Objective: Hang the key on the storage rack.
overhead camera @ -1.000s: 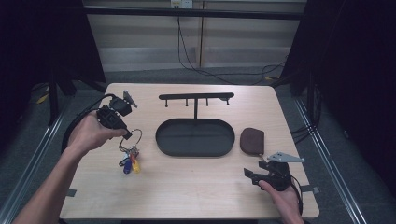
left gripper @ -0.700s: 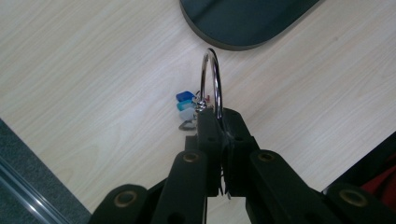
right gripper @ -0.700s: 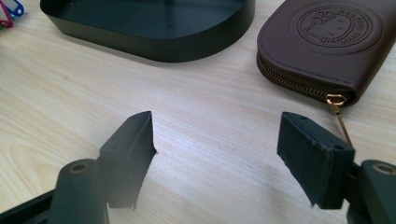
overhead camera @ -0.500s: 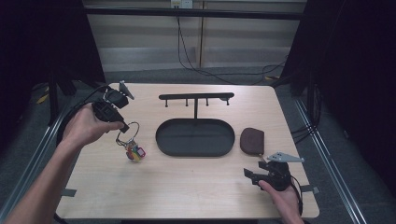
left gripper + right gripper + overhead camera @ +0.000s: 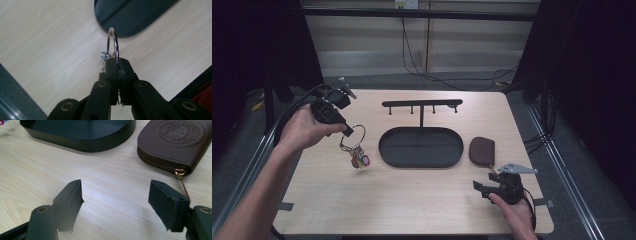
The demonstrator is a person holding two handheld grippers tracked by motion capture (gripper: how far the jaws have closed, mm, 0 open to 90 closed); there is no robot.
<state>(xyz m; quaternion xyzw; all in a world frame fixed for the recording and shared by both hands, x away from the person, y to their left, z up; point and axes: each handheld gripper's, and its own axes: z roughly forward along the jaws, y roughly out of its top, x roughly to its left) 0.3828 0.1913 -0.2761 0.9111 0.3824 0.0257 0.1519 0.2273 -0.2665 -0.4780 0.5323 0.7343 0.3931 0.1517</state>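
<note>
The key ring [image 5: 354,134] hangs clear of the table [image 5: 412,200], at 9 o'clock from the tray [image 5: 421,147], its coloured keys [image 5: 358,159] dangling below. Your left gripper [image 5: 346,131] clamps the ring between closed jaws. Your right gripper [image 5: 481,188] rests at 5 o'clock from the tray, jaws wide and empty, the pouch [image 5: 482,150] just beyond them.

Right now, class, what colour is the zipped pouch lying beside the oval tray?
Dark brown, with a gold zip pull; the pouch shows best in the right gripper view.
</note>
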